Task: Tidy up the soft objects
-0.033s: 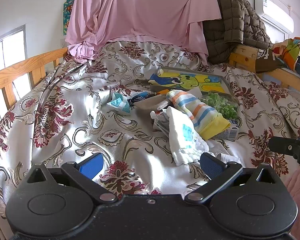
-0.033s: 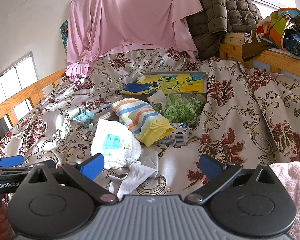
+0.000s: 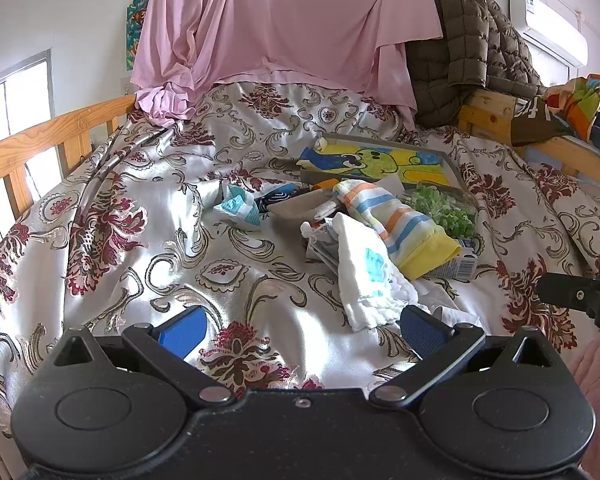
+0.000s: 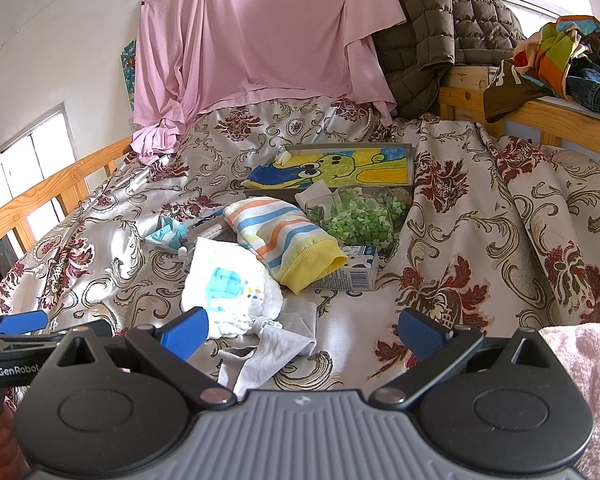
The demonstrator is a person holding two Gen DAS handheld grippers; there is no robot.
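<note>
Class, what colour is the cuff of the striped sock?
Yellow; the striped sock shows best in the right wrist view.

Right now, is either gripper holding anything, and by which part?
Nothing is held. The left gripper and right gripper are both open above the bedspread.

Home bedroom: wooden bed frame (image 3: 52,136) under a floral satin bedspread (image 3: 148,240), quilted jacket (image 4: 432,36) and pink sheet (image 3: 284,24) hung at the head, wall AC unit (image 3: 548,32).

Black tool (image 3: 300,328), blue pads (image 3: 182,330); "GenRobot" marking.
</note>
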